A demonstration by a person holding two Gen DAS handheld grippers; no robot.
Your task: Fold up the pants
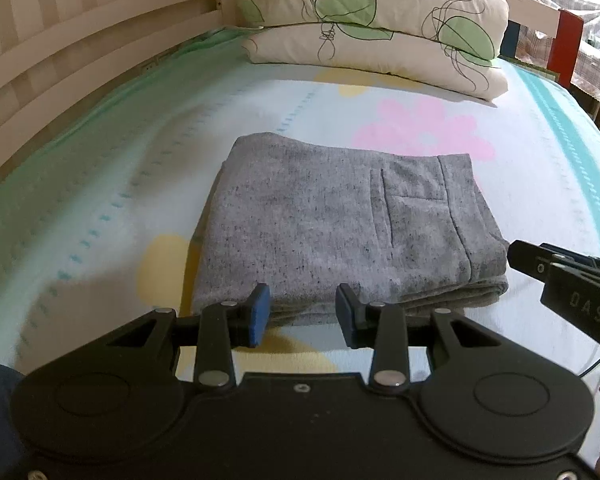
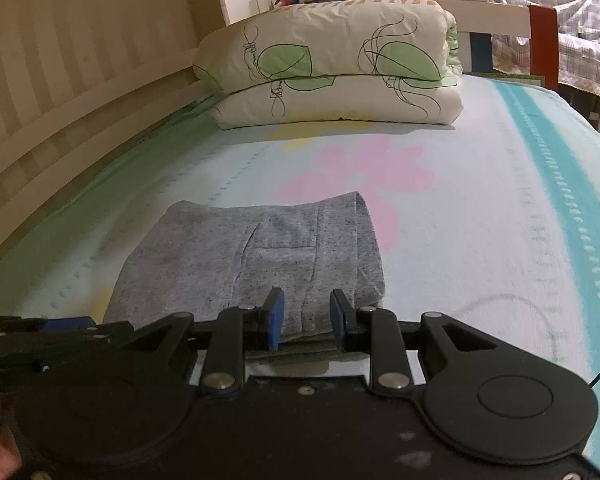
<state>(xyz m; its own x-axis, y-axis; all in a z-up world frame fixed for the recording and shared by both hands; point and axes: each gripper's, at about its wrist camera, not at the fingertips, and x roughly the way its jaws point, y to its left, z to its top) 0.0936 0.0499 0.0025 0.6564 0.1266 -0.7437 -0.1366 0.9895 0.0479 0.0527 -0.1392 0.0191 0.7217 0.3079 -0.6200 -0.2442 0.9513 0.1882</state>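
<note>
Grey heathered pants (image 1: 340,224) lie folded into a flat rectangular stack on the bed sheet (image 1: 100,208), with a back pocket seam on top. They also show in the right wrist view (image 2: 260,264). My left gripper (image 1: 303,308) is open and empty, just short of the stack's near edge. My right gripper (image 2: 306,316) is open and empty at the near right corner of the stack. The right gripper shows from the side in the left wrist view (image 1: 520,258), close to the stack's right corner.
A folded quilt with green leaf print (image 1: 372,28) lies at the far end of the bed. A white slatted bed rail (image 1: 60,64) runs along the left. The sheet's teal stripe (image 2: 560,184) marks the right side near the bed edge.
</note>
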